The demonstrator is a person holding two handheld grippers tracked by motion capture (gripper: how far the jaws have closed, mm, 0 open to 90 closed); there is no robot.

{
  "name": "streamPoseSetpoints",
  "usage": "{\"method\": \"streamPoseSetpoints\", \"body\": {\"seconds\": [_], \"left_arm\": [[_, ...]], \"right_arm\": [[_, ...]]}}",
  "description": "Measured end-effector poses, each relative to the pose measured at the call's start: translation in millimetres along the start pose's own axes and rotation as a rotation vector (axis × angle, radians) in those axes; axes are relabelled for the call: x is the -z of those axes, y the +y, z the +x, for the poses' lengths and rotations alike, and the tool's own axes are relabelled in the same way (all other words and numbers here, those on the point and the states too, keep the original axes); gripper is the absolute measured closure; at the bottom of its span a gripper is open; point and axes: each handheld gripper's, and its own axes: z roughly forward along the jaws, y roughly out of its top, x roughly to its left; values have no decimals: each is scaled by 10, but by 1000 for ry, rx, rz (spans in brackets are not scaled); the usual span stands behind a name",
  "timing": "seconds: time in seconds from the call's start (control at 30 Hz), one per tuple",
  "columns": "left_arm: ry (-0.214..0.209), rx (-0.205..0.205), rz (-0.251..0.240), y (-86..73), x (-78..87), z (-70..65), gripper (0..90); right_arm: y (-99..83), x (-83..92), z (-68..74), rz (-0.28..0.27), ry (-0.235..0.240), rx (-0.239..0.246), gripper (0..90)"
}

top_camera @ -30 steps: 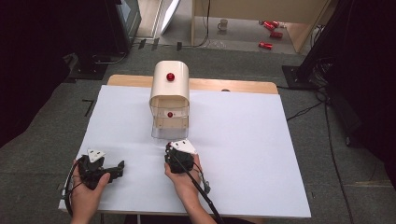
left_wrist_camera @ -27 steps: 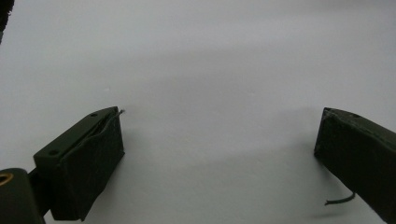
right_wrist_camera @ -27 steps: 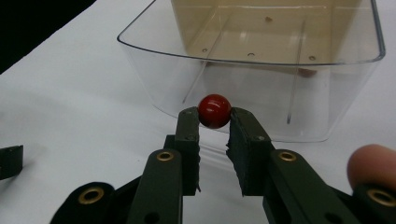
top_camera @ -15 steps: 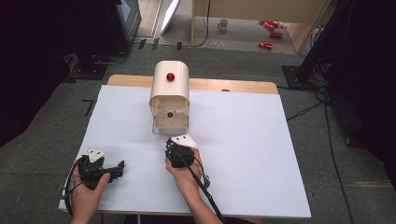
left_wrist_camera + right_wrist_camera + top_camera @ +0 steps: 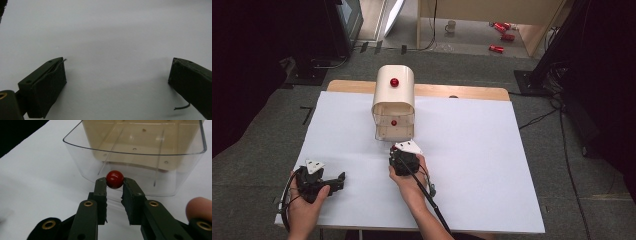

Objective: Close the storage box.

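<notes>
A cream, round-topped cabinet (image 5: 394, 97) with a small red ball knob (image 5: 394, 82) on its upper face stands toward the far side of the white-covered worktop (image 5: 492, 165), its front facing the person. From its lower part a clear plastic drawer (image 5: 140, 157) is pulled partway out toward the person; its curved transparent front wall and pale bottom show in the right gripper view, and nothing can be made out inside it.

The right tongs (image 5: 114, 185) are narrowed onto the round glossy red drawer knob (image 5: 114, 179) at the middle of the drawer's front wall, one black jaw touching each side of it. In the high view the right hand (image 5: 409, 172) holds these tongs (image 5: 401, 150) just in front of the cabinet, with the grey three-cornered plate on top and the cable trailing back along the forearm.

The left tongs (image 5: 117, 75) stand wide, their two black jaws well apart over bare white worktop, holding nothing. In the high view the left hand (image 5: 304, 200) rests with them (image 5: 339, 179) near the front left corner of the worktop, well apart from the cabinet.
</notes>
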Motion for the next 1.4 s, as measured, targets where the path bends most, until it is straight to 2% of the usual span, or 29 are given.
{"method": "streamPoseSetpoints", "body": {"seconds": [0.67,1.4], "left_arm": [[0,0,0,0,0,0,12],[0,0,0,0,0,0,12]], "right_arm": [[110,-166,-32,-2,-20,10,753],[228,-304,-122,4,-13,28,752]]}}
